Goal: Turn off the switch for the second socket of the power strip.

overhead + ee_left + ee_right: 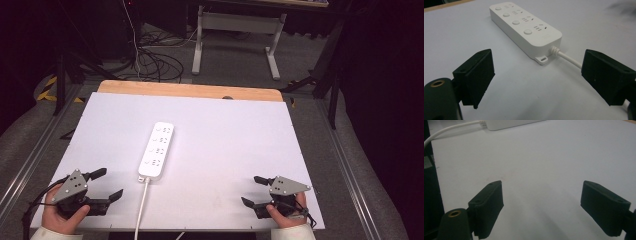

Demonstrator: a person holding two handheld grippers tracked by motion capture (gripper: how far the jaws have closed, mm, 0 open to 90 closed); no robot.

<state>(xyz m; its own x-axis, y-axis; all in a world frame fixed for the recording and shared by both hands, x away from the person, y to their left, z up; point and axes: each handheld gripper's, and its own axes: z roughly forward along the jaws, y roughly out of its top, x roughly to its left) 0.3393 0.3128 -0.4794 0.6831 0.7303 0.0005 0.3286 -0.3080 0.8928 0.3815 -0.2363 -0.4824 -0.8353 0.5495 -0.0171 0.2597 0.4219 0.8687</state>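
A white power strip [156, 150] with several sockets and round buttons lies near the middle of the white table top [225, 130], its white cable [142, 207] running off the near edge. My left gripper [109, 184] rests at the near left corner, open, nothing between its jaws. In the left gripper view the power strip [524, 27] and the cable [570, 59] lie just ahead of the gripper [537, 77]. My right gripper [252, 190] sits at the near right, open and empty. The right gripper view has the strip's end [509, 123] at the top and the gripper [541, 207] over bare table.
Beyond the white top a wooden table edge [190, 90] shows. Behind it stand a metal desk frame [237, 35] and tangled cables [155, 62] on the grey floor. Metal rails [345, 165] run along both sides of the table.
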